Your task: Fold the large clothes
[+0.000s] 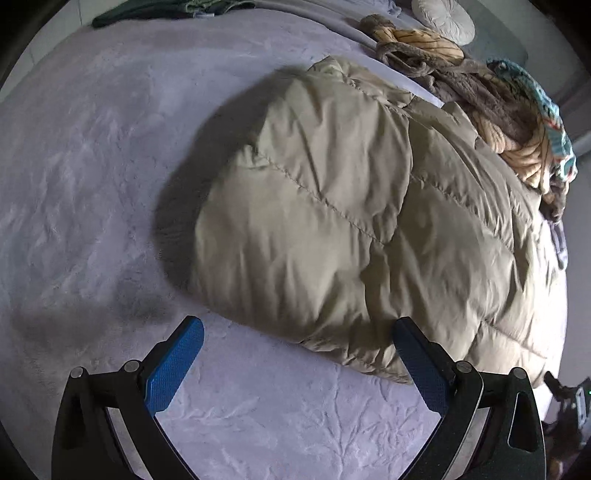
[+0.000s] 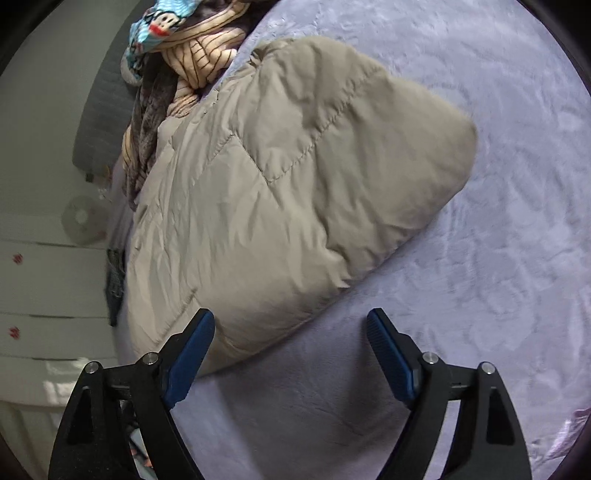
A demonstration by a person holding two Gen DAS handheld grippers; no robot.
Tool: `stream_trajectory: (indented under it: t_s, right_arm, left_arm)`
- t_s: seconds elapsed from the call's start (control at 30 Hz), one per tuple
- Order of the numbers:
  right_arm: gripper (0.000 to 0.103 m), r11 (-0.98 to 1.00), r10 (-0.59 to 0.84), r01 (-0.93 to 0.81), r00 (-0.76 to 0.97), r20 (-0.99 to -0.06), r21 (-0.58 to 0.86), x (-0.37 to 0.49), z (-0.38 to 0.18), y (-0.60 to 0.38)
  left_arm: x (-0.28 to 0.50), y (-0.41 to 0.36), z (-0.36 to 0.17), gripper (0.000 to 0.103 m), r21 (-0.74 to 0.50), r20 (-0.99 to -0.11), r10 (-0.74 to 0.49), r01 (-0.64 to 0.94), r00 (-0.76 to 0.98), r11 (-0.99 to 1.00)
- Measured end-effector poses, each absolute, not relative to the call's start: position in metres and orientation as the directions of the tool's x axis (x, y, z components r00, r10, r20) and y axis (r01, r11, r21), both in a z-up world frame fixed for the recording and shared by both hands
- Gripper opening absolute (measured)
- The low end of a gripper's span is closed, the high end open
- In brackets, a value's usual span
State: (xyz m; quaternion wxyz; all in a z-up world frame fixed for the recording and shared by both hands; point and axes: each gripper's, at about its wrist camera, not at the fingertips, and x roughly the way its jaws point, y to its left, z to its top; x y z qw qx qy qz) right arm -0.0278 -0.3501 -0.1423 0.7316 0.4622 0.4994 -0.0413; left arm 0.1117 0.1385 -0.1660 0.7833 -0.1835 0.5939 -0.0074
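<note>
A beige quilted puffer jacket (image 1: 351, 206) lies folded into a thick bundle on the lavender bed cover (image 1: 92, 184). It also shows in the right wrist view (image 2: 295, 192). My left gripper (image 1: 295, 332) is open and empty, hovering above the jacket's near edge, with its right finger (image 1: 421, 365) over the fabric. My right gripper (image 2: 291, 332) is open and empty, just above the jacket's near edge, its left finger (image 2: 188, 362) over the fabric. Neither gripper holds anything.
A pile of other clothes (image 1: 491, 107), brown, striped tan and turquoise, lies beyond the jacket; it also shows in the right wrist view (image 2: 184, 48). A white cushion (image 1: 443, 18) and a dark garment (image 1: 147, 11) lie at the far edge. White drawers (image 2: 48, 277) stand beside the bed.
</note>
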Motion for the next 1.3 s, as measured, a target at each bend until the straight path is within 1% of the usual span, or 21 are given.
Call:
stream_trajectory:
  t_s: [0.07,0.2,0.27,0.3,0.33,0.57,0.73,0.77,0.8,0.83,0.87,0.9,0.93,0.97,1.0,1.03,1.07,1.1,1.13,1.23,1.3]
  right_arm:
    - [0.087,0.549,0.415,0.521,0.508,-0.754,0.653,-0.026,-0.147,-0.348]
    - [0.088,0.513,0.437,0.509,0.538,-0.721,0.691,-0.018,-0.154,-0.346]
    - [0.089,0.470,0.458,0.503,0.563,-0.688,0.725,-0.015,-0.158,-0.347]
    - [0.093,0.456,0.462,0.503,0.571,-0.679,0.734,-0.012,-0.159,-0.347]
    - [0.103,0.431,0.473,0.500,0.584,-0.660,0.751,-0.010,-0.160,-0.348]
    - [0.103,0.335,0.521,0.476,0.625,-0.581,0.813,0.008,-0.166,-0.350]
    - [0.103,0.313,0.549,0.478,0.614,-0.567,0.821,0.027,-0.178,-0.345]
    - [0.103,0.312,0.548,0.481,0.614,-0.568,0.820,0.030,-0.179,-0.343]
    - [0.103,0.312,0.548,0.481,0.614,-0.569,0.820,0.031,-0.179,-0.341]
    - [0.103,0.312,0.550,0.478,0.614,-0.566,0.821,0.032,-0.179,-0.340]
    - [0.103,0.310,0.552,0.478,0.614,-0.565,0.822,0.033,-0.179,-0.340]
    - [0.103,0.302,0.553,0.480,0.616,-0.562,0.823,0.033,-0.179,-0.341]
    - [0.100,0.287,0.550,0.487,0.621,-0.558,0.825,0.031,-0.179,-0.342]
    - [0.095,0.276,0.543,0.500,0.624,-0.562,0.821,0.029,-0.179,-0.343]
    - [0.067,0.271,0.540,0.512,0.620,-0.569,0.815,0.025,-0.182,-0.344]
    - [0.049,0.255,0.547,0.523,0.616,-0.567,0.814,0.023,-0.185,-0.346]
    - [0.045,0.232,0.549,0.526,0.624,-0.557,0.818,0.020,-0.186,-0.347]
    - [0.036,0.232,0.545,0.521,0.630,-0.554,0.821,0.018,-0.184,-0.346]
    - [0.031,0.236,0.544,0.514,0.634,-0.550,0.825,0.016,-0.181,-0.346]
    - [0.025,0.249,0.543,0.488,0.645,-0.538,0.836,0.009,-0.167,-0.342]
    - [0.024,0.268,0.543,0.473,0.646,-0.537,0.840,0.002,-0.156,-0.339]
  left_arm:
    - [0.112,0.143,-0.175,0.103,-0.404,-0.897,-0.341,-0.210,0.281,0.890]
    - [0.109,0.158,-0.191,0.103,-0.564,-0.819,-0.489,-0.266,0.299,0.782]
    - [0.106,0.163,-0.196,0.103,-0.596,-0.798,-0.511,-0.290,0.319,0.749]
    - [0.105,0.168,-0.200,0.103,-0.614,-0.785,-0.525,-0.311,0.328,0.725]
    - [0.104,0.171,-0.202,0.103,-0.628,-0.775,-0.535,-0.324,0.336,0.707]
    - [0.127,0.164,-0.201,0.103,-0.641,-0.759,-0.536,-0.285,0.370,0.712]
    - [0.154,0.152,-0.212,0.102,-0.633,-0.766,-0.512,-0.321,0.388,0.704]
    - [0.158,0.149,-0.213,0.097,-0.628,-0.771,-0.501,-0.331,0.394,0.705]
    - [0.160,0.148,-0.212,0.079,-0.623,-0.773,-0.491,-0.331,0.402,0.709]
    - [0.160,0.147,-0.211,0.057,-0.623,-0.771,-0.491,-0.319,0.406,0.714]
    - [0.161,0.146,-0.208,0.047,-0.634,-0.760,-0.505,-0.296,0.409,0.714]
    - [0.162,0.144,-0.203,0.033,-0.638,-0.752,-0.510,-0.264,0.418,0.723]
    - [0.164,0.140,-0.196,0.026,-0.622,-0.757,-0.497,-0.233,0.425,0.748]
    - [0.163,0.135,-0.186,0.023,-0.581,-0.771,-0.467,-0.179,0.432,0.794]
    - [0.164,0.131,-0.179,0.021,-0.557,-0.778,-0.452,-0.148,0.437,0.817]
    - [0.162,0.129,-0.172,0.020,-0.536,-0.782,-0.439,-0.117,0.442,0.836]
    - [0.159,0.125,-0.163,0.019,-0.510,-0.785,-0.425,-0.080,0.451,0.857]
    - [0.158,0.124,-0.158,0.018,-0.498,-0.784,-0.420,-0.061,0.457,0.865]
    - [0.157,0.122,-0.151,0.018,-0.482,-0.784,-0.412,-0.038,0.464,0.875]
    - [0.150,0.122,-0.136,0.018,-0.458,-0.780,-0.408,0.012,0.475,0.889]
    - [0.142,0.124,-0.126,0.018,-0.448,-0.775,-0.417,0.053,0.474,0.892]
